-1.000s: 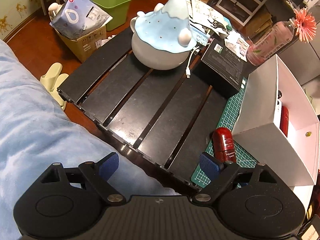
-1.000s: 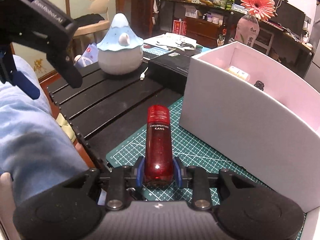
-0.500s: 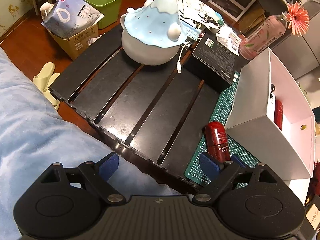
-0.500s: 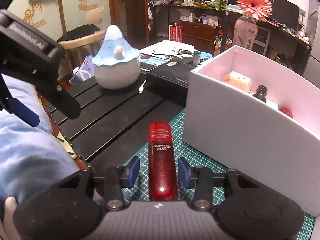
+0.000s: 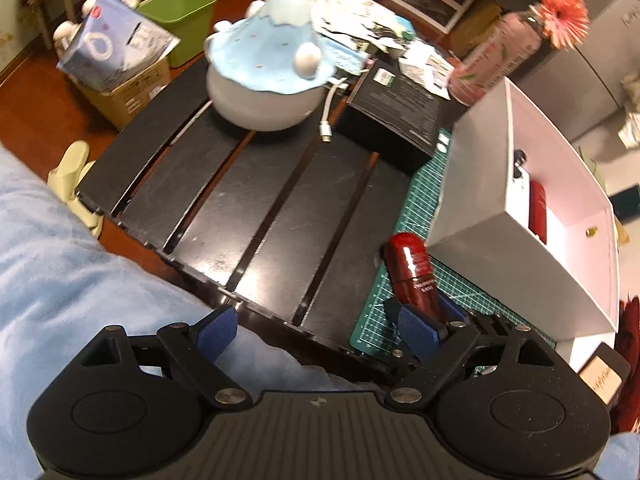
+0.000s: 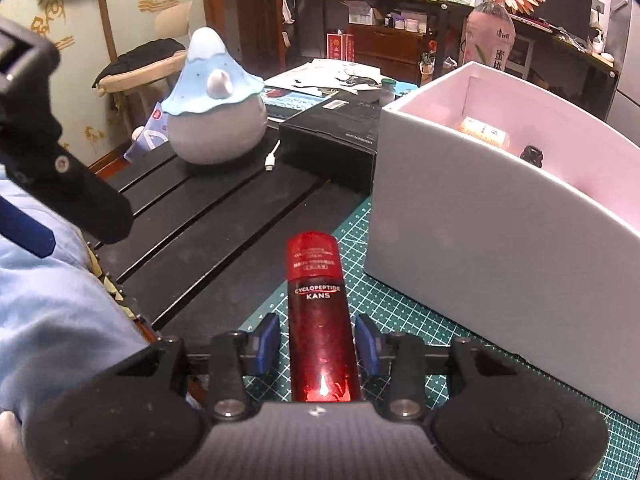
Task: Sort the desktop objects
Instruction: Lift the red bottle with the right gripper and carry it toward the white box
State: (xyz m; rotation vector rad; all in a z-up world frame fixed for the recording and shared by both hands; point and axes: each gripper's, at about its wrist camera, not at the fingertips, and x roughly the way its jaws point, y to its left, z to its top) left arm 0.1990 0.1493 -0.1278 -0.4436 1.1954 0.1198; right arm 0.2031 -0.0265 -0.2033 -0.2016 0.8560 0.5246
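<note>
Right wrist view shows the white box, open-topped and already holding small items, likely the sorting bin. Just left of it, a red KANS bottle lies on the green cutting mat, apparently awaiting transfer. Angled downward, the right gripper straddles it, having just widened, pads clear. Left of the box, the left gripper hangs wide, empty.

The red bottle is lying on the green mat beside the white box. The right gripper is sitting around it, pads not touching.
</note>
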